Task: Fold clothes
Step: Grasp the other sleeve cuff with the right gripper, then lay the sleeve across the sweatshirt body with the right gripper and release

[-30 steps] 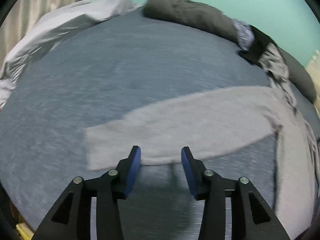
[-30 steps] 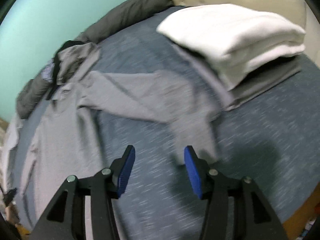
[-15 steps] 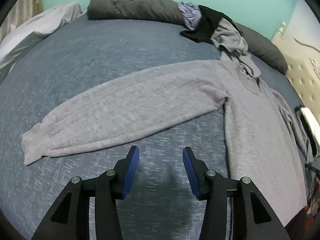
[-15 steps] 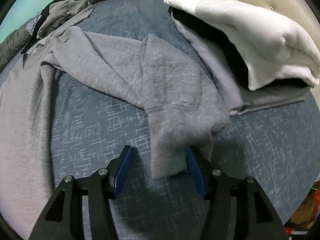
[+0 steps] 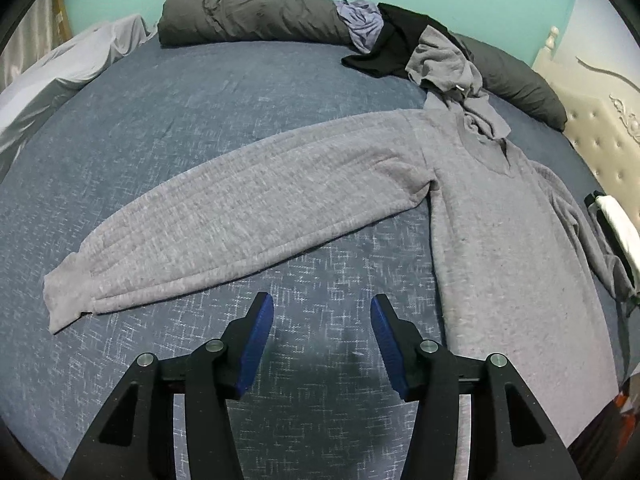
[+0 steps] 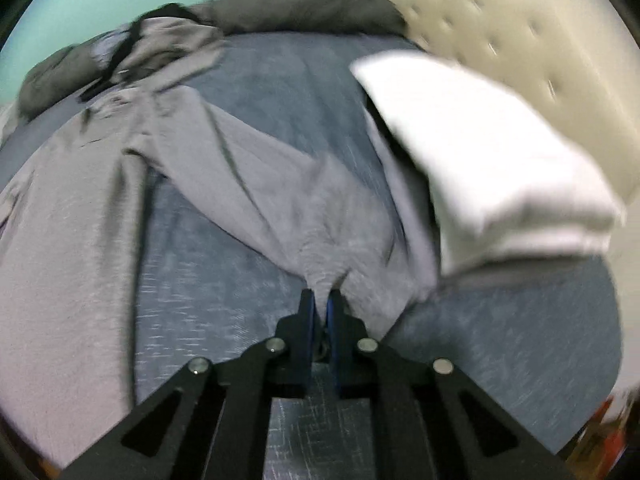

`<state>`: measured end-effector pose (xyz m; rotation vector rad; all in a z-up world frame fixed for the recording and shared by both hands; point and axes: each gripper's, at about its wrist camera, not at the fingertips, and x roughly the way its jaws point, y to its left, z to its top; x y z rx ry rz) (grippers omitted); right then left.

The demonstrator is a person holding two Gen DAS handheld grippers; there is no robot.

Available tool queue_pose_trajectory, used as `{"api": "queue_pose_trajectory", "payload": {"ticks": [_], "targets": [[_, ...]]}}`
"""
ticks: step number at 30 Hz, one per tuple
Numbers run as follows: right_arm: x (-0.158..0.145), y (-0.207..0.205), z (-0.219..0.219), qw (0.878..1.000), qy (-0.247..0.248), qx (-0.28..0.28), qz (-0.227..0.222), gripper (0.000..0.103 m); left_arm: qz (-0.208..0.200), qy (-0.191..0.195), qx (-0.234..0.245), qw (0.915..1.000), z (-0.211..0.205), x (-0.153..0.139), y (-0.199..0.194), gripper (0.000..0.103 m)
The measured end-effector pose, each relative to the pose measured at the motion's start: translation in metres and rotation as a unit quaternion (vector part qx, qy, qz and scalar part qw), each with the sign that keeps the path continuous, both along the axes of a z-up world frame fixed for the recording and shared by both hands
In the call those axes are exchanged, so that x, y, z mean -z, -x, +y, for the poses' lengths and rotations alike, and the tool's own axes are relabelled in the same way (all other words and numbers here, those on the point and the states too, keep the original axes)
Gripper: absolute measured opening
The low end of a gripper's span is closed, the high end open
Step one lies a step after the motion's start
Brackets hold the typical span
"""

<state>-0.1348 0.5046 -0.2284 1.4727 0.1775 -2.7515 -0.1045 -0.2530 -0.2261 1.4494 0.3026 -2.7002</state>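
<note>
One blue bedspread (image 5: 168,128) fills both views, and on it lies a grey sweatshirt (image 5: 500,248), spread flat with its neck toward the far dark bolster (image 5: 256,16) and its hem toward the camera. Only the left wrist view shows its long sleeve (image 5: 240,216) stretched out across the bed, cuff at the left, running up and right to the shoulder. Only the right wrist view, blurred, shows the other sleeve (image 6: 280,184) drawn down from the shoulder beside a folded white stack (image 6: 480,152) by the headboard. The right gripper (image 6: 321,304) has just clamped tight on that sleeve's cuff. The left gripper (image 5: 322,312) hovers about half open over bare bedspread, jaws easing wider, gripping nothing.
</note>
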Motion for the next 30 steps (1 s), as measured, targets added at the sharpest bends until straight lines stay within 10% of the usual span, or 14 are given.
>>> {"api": "queue_pose_trajectory", "payload": {"ticks": [14, 30], "targets": [[-0.165, 0.053, 0.063, 0.996, 0.019, 0.04, 0.083, 0.005, -0.003, -0.001, 0.001, 1.0, 0.007, -0.001, 0.0, 0.055], [-0.167, 0.119, 0.186, 0.985, 0.035, 0.16, 0.056, 0.004, -0.034, 0.023, 0.009, 0.9991, 0.023, 0.007, 0.005, 0.055]]}}
